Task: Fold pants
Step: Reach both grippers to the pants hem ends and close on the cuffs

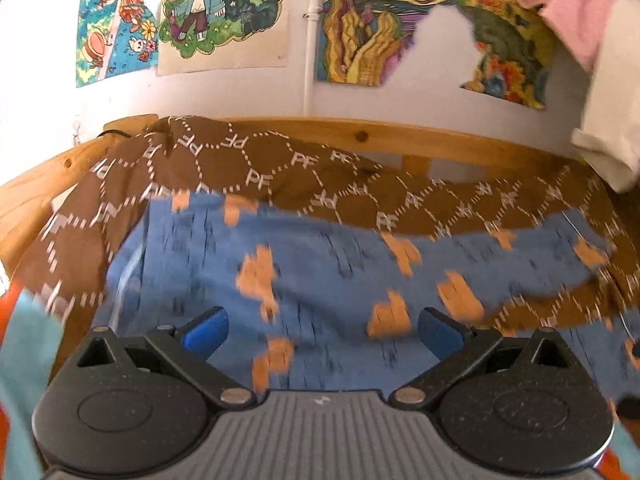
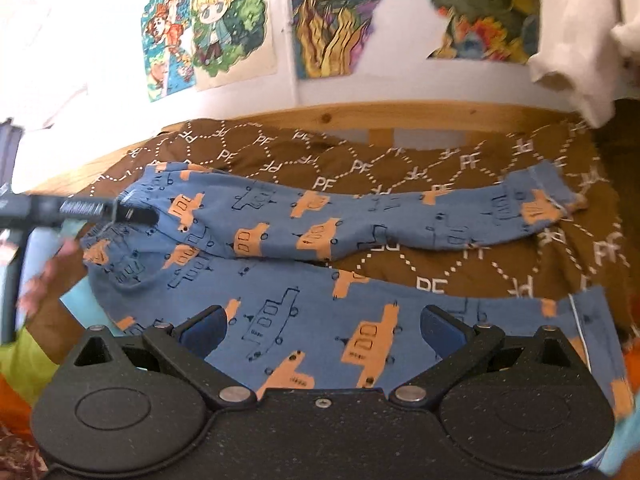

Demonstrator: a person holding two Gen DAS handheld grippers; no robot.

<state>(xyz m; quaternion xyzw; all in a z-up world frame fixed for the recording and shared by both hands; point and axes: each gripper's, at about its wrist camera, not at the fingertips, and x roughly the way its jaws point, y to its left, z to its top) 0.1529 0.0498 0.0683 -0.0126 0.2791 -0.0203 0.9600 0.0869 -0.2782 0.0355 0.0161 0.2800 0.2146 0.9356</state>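
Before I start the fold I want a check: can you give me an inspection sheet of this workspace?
Surface: brown bedspread printed with PF, on a wooden bed frame.
Job's things: blue pants lying flat, legs spread apart.
Clutter: white cloth hanging at right.
Grippers: left gripper and right gripper, jaws open, over the pants.
Cables: nothing seen.
Surroundings: posters on a white wall.

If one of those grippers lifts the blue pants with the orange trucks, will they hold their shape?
Probably not. The blue pants lie limp and rippled on the brown blanket, so they would likely droop. The thin fabric looks light. The legs are spread apart, so the free one may trail.
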